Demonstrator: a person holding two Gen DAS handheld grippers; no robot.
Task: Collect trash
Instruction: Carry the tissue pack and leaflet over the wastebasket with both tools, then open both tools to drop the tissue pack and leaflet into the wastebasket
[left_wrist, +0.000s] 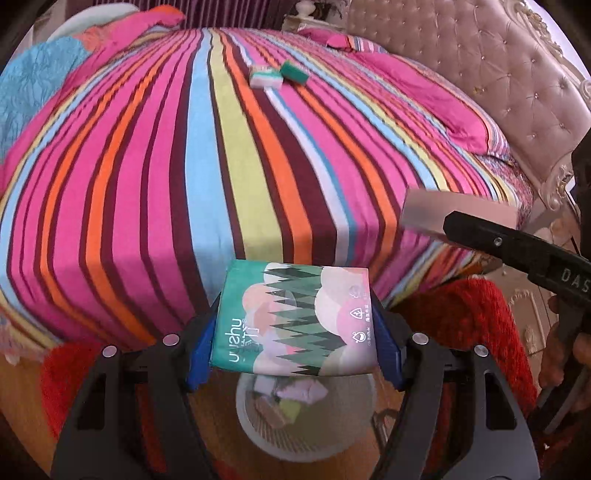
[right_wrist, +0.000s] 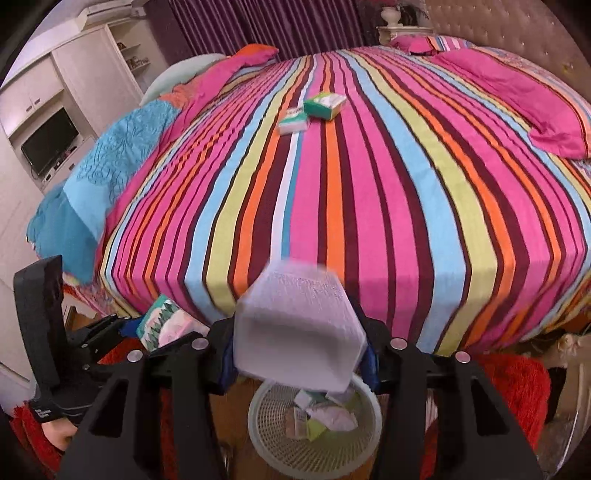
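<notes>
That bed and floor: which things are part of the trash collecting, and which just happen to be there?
Part of the job:
- tissue pack in left tongs
- white box in right tongs
- basket
- two small boxes on bed

Just there:
- striped bedspread
- pillows
- television

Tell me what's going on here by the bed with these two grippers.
A person is clearing trash off a striped bed into a white mesh wastebasket on the floor. The left hand-held gripper is clamped on a green and pink tissue pack above the basket. The right hand-held gripper holds a pale white box over the same basket, which already contains scraps. Two small green and white packs lie on the bed, not yet collected.
</notes>
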